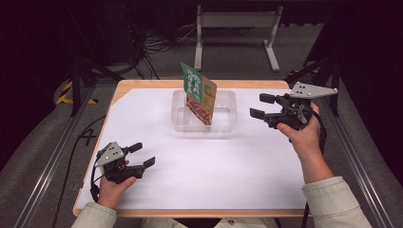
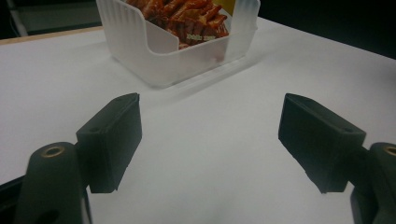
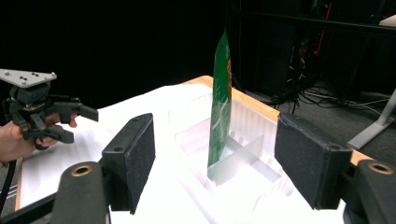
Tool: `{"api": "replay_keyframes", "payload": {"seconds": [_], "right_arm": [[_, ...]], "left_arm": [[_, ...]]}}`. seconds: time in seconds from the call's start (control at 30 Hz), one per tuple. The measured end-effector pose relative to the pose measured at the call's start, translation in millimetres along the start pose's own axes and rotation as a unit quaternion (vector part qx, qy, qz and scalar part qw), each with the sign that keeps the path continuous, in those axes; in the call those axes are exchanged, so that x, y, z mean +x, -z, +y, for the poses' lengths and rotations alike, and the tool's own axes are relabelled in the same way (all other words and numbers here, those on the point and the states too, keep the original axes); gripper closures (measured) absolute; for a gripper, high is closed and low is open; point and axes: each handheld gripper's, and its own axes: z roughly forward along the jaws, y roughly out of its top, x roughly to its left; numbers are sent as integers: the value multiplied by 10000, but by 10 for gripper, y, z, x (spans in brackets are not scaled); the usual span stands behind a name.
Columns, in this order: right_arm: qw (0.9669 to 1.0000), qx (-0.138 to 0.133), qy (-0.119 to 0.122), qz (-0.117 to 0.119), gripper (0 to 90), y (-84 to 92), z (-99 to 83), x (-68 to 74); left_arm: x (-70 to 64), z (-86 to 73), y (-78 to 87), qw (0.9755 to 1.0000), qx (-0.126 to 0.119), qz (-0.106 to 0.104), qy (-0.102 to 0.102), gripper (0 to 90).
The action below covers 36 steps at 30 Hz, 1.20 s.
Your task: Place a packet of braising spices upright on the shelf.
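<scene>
Snack packet: a flat green and orange foil packet (image 1: 198, 93) printed with red-brown food stands on its lower edge inside a clear ribbed plastic tray (image 1: 227, 124) at the far middle of the tabletop (image 1: 214, 161), which is covered in white paper.
Long axis: it runs up and down, tilted, with the top corner leaning toward the far left in the high view; from my right gripper view I see the packet (image 3: 220, 100) edge-on, a thin upright strip.
Hidden: the packet's foot is blurred behind the frosted tray wall, so I cannot tell what props it; a divider (image 3: 236, 158) crosses the tray close beside it.
Cut off: in my left gripper view the packet's (image 2: 187, 18) top runs out of frame and its small print is too blurred to read.
My left gripper (image 1: 138, 154): low at the near left of the tabletop, well apart from the tray, jaws wide apart with nothing between them.
My right gripper (image 1: 263, 106): raised just beside the tray's right side, pointing at it, jaws spread wide and holding nothing.
</scene>
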Motion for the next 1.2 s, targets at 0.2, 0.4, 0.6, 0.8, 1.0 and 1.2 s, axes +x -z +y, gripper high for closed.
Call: {"api": "replay_keyframes", "payload": {"seconds": [0.2, 0.4, 0.6, 0.8, 1.0, 1.2], "right_arm": [[9999, 39, 124, -67, 289, 116, -143, 55], [9998, 19, 157, -122, 286, 208, -336, 96], [9997, 65, 182, -144, 285, 271, -554, 114], [9992, 159, 327, -154, 268, 288, -688, 145], [9992, 172, 309, -172, 260, 293, -858, 180], [9994, 171, 233, -201, 258, 288, -1027, 192]], "left_arm": [[-15, -4, 36, 10000, -4, -16, -11, 221], [-36, -19, 83, 10000, -5, 20, -31, 220], [-50, -31, 126, 10000, -38, 45, -68, 219], [-59, -30, 143, 9999, -63, 16, -94, 217], [-67, -26, 145, 9999, -97, -41, -115, 214], [-69, -22, 146, 9998, -110, -77, -152, 211]]}}
